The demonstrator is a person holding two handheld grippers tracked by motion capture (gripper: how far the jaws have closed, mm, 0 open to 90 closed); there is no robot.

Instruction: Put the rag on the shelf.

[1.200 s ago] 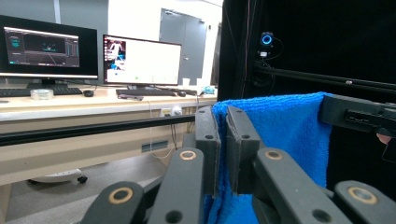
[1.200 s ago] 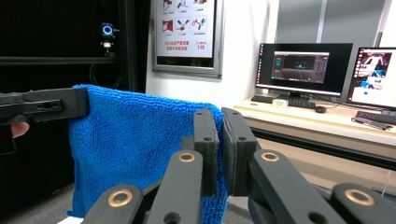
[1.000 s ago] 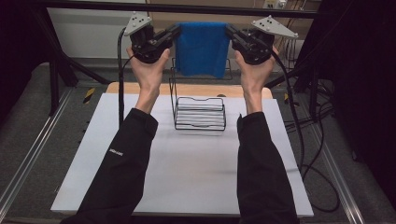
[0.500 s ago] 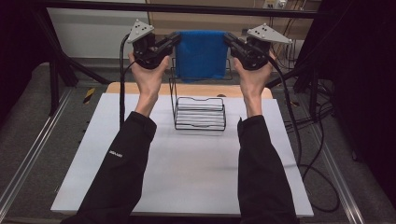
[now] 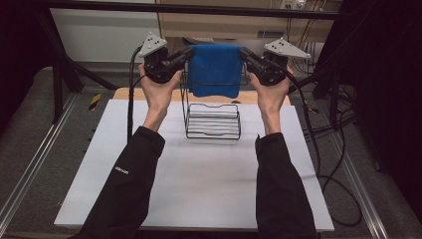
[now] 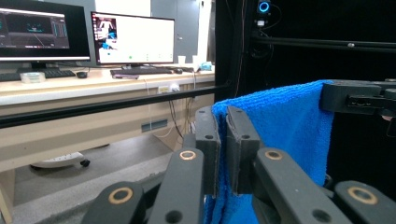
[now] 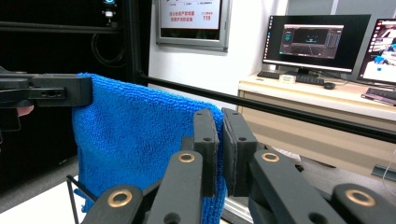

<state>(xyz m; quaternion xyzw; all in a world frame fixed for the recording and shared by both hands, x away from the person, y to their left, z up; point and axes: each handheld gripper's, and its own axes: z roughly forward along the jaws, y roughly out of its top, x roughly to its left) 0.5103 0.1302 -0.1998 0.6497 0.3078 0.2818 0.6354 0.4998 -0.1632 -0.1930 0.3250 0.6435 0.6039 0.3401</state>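
A blue towel (image 5: 215, 69) hangs stretched between my two grippers, above the black wire rack (image 5: 213, 122) that stands on the white table (image 5: 199, 179). My left gripper (image 5: 188, 52) is shut on the towel's upper left corner, my right gripper (image 5: 244, 52) on its upper right corner. In the left gripper view the jaws of my left gripper (image 6: 222, 119) pinch the towel's (image 6: 280, 126) edge. In the right gripper view my right gripper (image 7: 219, 119) clamps the towel's (image 7: 135, 130) other corner. The towel's lower edge hangs in front of the rack's tall upright loop.
A wooden board (image 5: 124, 93) lies along the table's far edge. Cables (image 5: 318, 129) trail off the right side. A black frame bar (image 5: 199, 9) crosses overhead behind the towel. Desks with monitors (image 6: 133, 39) stand beyond.
Both hands have come down together with the towel held taut, bringing it lower over the rack. The grips have not changed.
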